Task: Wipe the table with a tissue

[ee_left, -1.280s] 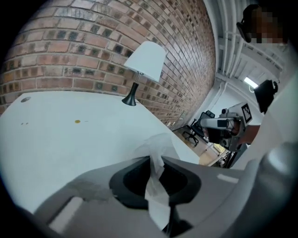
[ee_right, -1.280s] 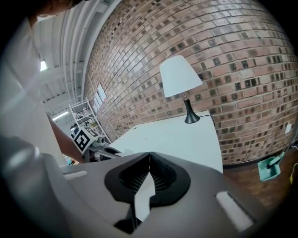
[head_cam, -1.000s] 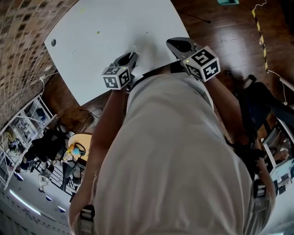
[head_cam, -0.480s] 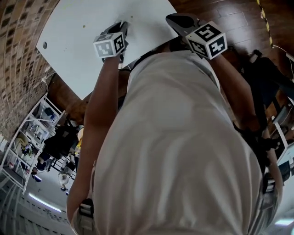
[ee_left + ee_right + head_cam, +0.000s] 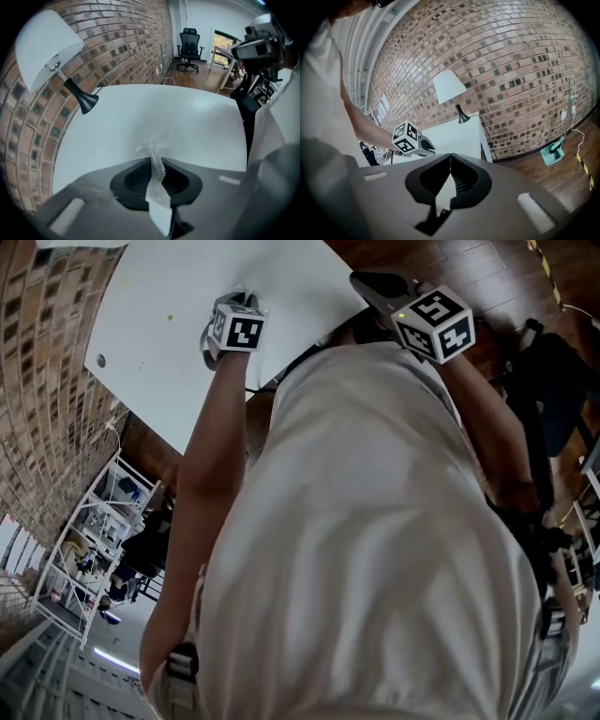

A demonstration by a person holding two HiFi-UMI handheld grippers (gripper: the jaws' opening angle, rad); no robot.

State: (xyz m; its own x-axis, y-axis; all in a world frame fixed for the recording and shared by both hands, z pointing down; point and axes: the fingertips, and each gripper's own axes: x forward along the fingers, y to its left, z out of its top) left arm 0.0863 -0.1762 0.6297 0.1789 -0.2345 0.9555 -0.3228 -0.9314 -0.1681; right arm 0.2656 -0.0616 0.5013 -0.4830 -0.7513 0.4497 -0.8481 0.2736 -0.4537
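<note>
**Tissue pinched in the left gripper, its end on the table**

The left gripper [image 5: 152, 159] has its jaws drawn narrow and clamped on the tissue [image 5: 158, 190], a thin white strip held between the pads. The strip's long axis follows the line of the jaws. It runs from the lower centre of the left gripper view up to a crumpled end just past the tips, and that end meets the white table [image 5: 197, 122]. The right gripper [image 5: 450, 155] has its jaw tips together and grips nothing (only a pale gap shows behind them).

The only print to be made out is the black-and-white square pattern on each gripper's cube [image 5: 433, 322].

Only the left gripper view shows the grip itself. It also shows a lamp [image 5: 47, 51] at upper left and an office chair [image 5: 190, 40] at top centre. The right gripper view shows the left gripper from the side, low over the table at centre left. Behind it is a brick wall [image 5: 511, 61], and a teal object [image 5: 553, 152] stands on the wooden floor [image 5: 534, 171] at right. The head view looks down on both cubes in the upper frame. The left one is over the table and the right one is at the table's right edge. A pale shirt [image 5: 375, 540] fills the rest of that view.
</note>
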